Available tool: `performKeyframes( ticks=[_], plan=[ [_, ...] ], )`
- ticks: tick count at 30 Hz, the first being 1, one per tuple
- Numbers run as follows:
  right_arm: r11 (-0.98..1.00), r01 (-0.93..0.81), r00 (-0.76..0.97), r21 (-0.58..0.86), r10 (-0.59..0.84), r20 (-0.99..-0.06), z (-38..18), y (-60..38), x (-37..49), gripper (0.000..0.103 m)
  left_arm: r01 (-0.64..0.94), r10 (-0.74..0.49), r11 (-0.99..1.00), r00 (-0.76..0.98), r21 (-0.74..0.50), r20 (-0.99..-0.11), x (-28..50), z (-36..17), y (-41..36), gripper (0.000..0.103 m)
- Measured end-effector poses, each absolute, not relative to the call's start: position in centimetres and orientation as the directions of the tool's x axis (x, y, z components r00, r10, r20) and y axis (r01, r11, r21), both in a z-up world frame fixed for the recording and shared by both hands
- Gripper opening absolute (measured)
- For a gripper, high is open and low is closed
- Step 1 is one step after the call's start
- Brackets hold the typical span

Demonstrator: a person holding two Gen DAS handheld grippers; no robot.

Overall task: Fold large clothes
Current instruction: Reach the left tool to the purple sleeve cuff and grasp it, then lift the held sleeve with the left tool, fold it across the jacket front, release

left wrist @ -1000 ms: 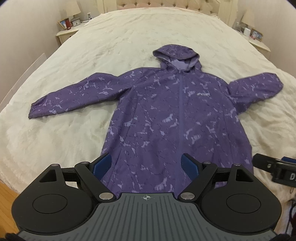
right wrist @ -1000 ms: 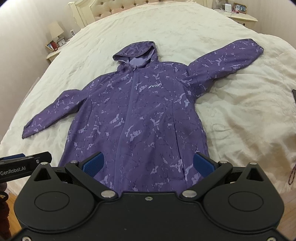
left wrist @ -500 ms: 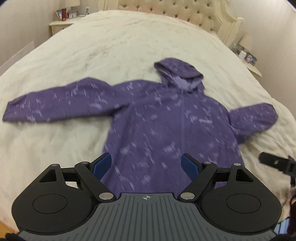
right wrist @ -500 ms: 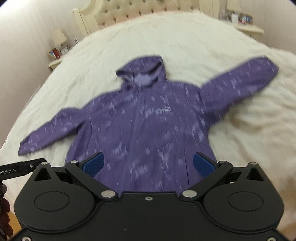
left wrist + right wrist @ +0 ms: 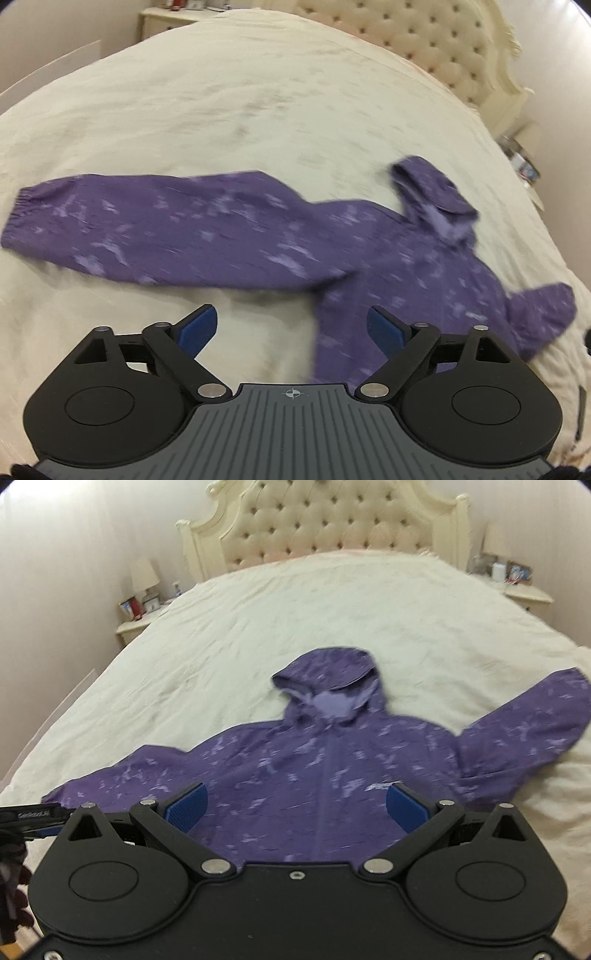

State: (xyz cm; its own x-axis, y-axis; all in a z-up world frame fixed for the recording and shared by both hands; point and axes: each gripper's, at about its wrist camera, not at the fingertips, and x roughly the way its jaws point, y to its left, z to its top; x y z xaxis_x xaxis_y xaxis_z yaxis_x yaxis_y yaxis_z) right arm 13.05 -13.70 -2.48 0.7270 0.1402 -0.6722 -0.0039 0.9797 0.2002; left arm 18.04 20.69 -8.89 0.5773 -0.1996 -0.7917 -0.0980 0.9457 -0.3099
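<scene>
A purple hooded jacket with a pale marbled print lies flat, front up, on a cream bedspread, sleeves spread wide. In the left wrist view its left sleeve stretches across in front of my left gripper, which is open, empty and above the bed just left of the jacket body. In the right wrist view the jacket fills the middle, hood toward the headboard. My right gripper is open and empty above the jacket's chest. The left gripper's tip shows at the left edge.
A tufted cream headboard stands at the far end of the bed. Nightstands with lamps and small items stand on both sides. A wall runs along the left side of the bed.
Both grippers have moved forward over the bed. The left view has swung left toward the left sleeve; the right has advanced from the hem to the chest. Both stay open.
</scene>
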Motion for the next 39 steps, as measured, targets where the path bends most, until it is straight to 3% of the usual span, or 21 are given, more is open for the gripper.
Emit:
performKeyframes(
  ticks=[16,27,29,30,31,34,39],
  plan=[
    [0.973,-0.085,0.582,0.216,0.224,-0.782,-4.6,-6.1,18.7,0.102,-0.376,0.050,0.905,0.556,-0.198,-0.830,22.0,-13.0,37.5,0.089],
    [0.968,-0.174,0.550,0.182,0.249,-0.797,-5.1,-2.6,21.9,0.102,-0.572,0.012,0.746,0.523,-0.340,-0.852,21.8,-18.0,42.1,0.087],
    [0.967,-0.177,0.539,0.182,0.250,-0.804,-5.4,-2.5,22.0,0.102,-0.578,0.012,0.739,0.527,-0.347,-0.850,22.1,-18.1,42.2,0.068],
    [0.967,-0.176,0.536,0.186,0.252,-0.806,-5.5,-2.5,22.0,0.102,-0.565,-0.001,0.741,0.540,-0.364,-0.842,22.2,-17.9,42.2,0.037],
    [0.967,-0.172,0.533,0.189,0.252,-0.808,-5.6,-2.6,21.9,0.102,-0.558,-0.008,0.741,0.550,-0.374,-0.835,22.3,-17.7,42.3,0.017],
    [0.968,-0.163,0.527,0.190,0.248,-0.813,-5.9,-2.8,21.4,0.102,-0.516,0.023,0.781,0.588,-0.353,-0.809,22.7,-16.3,41.3,0.009],
    [0.968,-0.140,0.510,0.208,0.251,-0.823,-6.7,-4.0,20.7,0.102,-0.403,0.006,0.837,0.685,-0.371,-0.729,23.0,-11.2,38.3,0.009]
  ],
)
